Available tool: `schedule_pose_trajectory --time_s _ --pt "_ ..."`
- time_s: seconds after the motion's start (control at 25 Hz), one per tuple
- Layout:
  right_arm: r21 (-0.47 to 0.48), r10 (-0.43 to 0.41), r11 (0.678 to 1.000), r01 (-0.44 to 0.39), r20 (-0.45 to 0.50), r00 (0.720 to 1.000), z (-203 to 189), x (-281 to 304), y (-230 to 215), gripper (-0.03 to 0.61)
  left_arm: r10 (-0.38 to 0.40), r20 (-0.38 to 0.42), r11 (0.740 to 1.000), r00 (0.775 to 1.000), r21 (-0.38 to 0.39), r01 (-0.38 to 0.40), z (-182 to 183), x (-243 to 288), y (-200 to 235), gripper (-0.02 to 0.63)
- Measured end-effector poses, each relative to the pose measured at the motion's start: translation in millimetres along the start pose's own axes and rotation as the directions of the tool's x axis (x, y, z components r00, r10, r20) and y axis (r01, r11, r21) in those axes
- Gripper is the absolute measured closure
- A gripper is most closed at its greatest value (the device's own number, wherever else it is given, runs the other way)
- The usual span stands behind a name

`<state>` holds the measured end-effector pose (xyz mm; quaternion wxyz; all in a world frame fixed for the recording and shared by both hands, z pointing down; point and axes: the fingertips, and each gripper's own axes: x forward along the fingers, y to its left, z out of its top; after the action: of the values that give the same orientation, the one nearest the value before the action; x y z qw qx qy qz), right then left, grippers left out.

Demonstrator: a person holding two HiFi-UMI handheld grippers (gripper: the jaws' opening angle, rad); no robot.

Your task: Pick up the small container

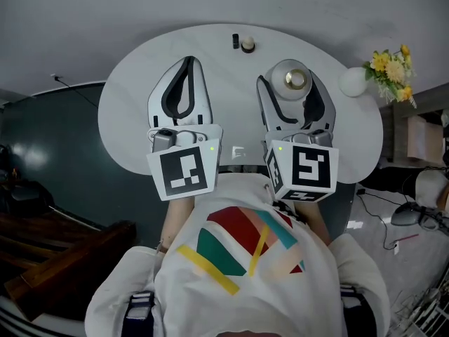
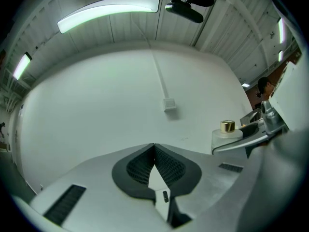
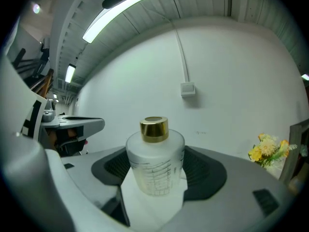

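Your shirt (image 1: 245, 272) filled the head view's bottom; beyond it, over the white table (image 1: 119, 111), the left gripper (image 1: 188, 62) was pressed together and empty. Its own view showed the tips meeting. In the right gripper view, your right gripper (image 3: 157, 170) pinched the upright, gold-capped small container (image 3: 154, 156) between its pads.

White oval desk and its surroundings

The desk (image 1: 126, 118) is pale and oval. At its far edge a small dark upright piece (image 1: 236, 41) stands just beside a small round pale object (image 1: 248, 45). At the right end, yellow flowers (image 1: 393, 72) rise from a round white vase (image 1: 354, 81). On the wall behind, 1 thin cable (image 2: 158, 76) runs down to a small white box (image 2: 169, 104), under a long ceiling light (image 2: 108, 11).
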<state>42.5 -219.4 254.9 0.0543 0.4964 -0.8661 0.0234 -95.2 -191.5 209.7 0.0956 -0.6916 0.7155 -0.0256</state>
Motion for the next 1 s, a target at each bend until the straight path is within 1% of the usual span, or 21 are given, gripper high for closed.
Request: schedule_pose_trajectory --time_s 0.12,0.44,1.0 --pt "-0.009 0.001 1.000 -0.001 -0.004 1.000 -2.8 0.7 1.1 0.247 -0.009 -0.004 0.999 1.000 0.035 0.009 -0.4 1.5 -6.0 0.595" --pt "-0.007 0.014 1.000 -0.014 -0.005 1.000 -5.0 0.0 2.9 0.247 -0.024 -0.018 1.000 1.000 0.017 0.024 -4.6 2.1 -12.7 0.595" --pt "-0.010 0.010 1.000 -0.010 0.008 1.000 0.1 -5.1 3.9 0.247 -0.033 -0.006 0.999 0.999 0.002 0.033 -0.5 -4.1 -16.1 0.595"
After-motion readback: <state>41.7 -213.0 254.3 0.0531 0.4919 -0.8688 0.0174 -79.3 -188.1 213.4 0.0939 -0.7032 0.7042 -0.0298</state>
